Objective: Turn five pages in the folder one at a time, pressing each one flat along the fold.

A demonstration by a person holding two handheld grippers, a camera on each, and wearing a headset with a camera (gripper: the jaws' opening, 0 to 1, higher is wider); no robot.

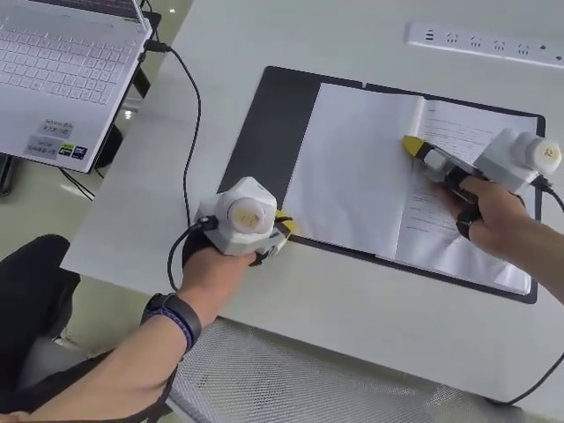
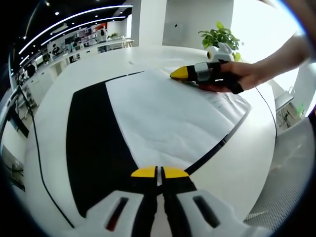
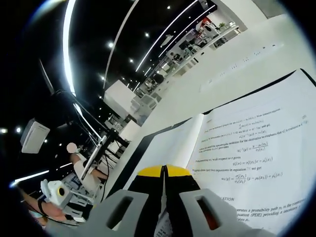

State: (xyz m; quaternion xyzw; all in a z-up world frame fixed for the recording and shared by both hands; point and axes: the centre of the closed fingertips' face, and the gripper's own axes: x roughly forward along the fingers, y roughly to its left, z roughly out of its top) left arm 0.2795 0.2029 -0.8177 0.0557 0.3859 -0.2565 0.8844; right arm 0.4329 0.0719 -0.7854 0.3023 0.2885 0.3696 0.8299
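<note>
So the black folder point(image 1: 264, 123) is lying open on the white surface point(image 1: 352, 308), with a blank page point(image 1: 352, 159) on the left side and a printed page point(image 1: 467, 132) on the right. The right hand-held gripper point(image 1: 411, 145) has its jaws pinched together, yellow tip right at the fold. The left hand-held gripper point(image 1: 286, 226) is closed up too, at the blank page's near corner. A laptop point(image 1: 62, 62) sits off to the left.
</note>
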